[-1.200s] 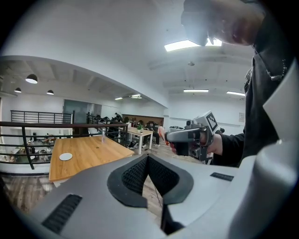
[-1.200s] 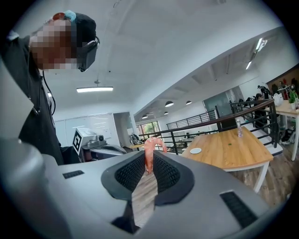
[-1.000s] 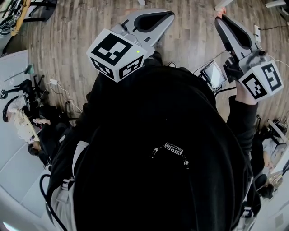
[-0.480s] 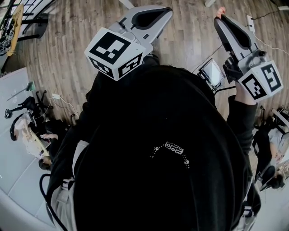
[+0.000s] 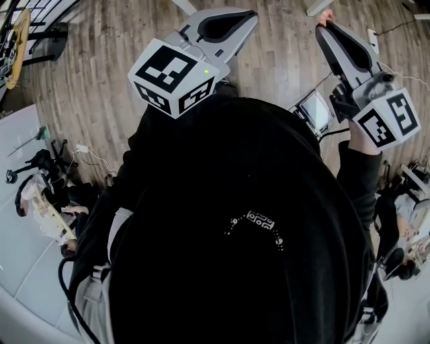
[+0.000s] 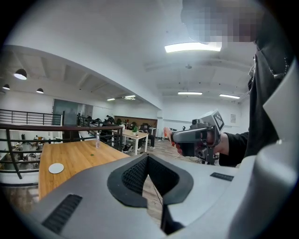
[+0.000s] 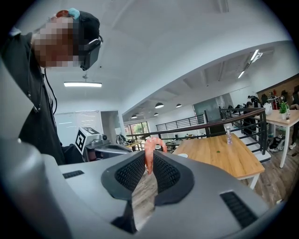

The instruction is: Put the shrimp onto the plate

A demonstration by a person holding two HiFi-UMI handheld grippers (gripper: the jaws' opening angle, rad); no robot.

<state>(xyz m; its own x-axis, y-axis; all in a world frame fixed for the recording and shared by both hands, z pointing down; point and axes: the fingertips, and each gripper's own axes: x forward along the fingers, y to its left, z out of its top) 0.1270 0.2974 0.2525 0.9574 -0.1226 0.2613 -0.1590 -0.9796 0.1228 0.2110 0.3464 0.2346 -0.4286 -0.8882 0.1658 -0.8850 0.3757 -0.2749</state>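
Note:
A pink curled shrimp [image 7: 153,148] is pinched between the black pads of my right gripper [image 7: 150,158], its tail arching above the tips. In the head view this gripper [image 5: 327,25] is held up at the top right, and the shrimp [image 5: 327,15] shows at its tip. My left gripper [image 6: 147,157] is shut with nothing between its pads, and is raised at the top middle of the head view [image 5: 246,15]. A small white plate [image 6: 56,168] lies on a long wooden table [image 6: 81,156]. The plate [image 7: 183,155] is also seen far off beyond the shrimp.
The person's black top fills the middle of the head view above a wood floor [image 5: 101,67]. A black railing [image 7: 210,123] runs behind the wooden table [image 7: 219,154], which bears a water bottle [image 7: 228,136]. Desks, chairs and gear stand around the room.
Both grippers stay raised in nearly the same pose, the shrimp still in the right one. The floor and the gear at the left drift slightly in the head view.

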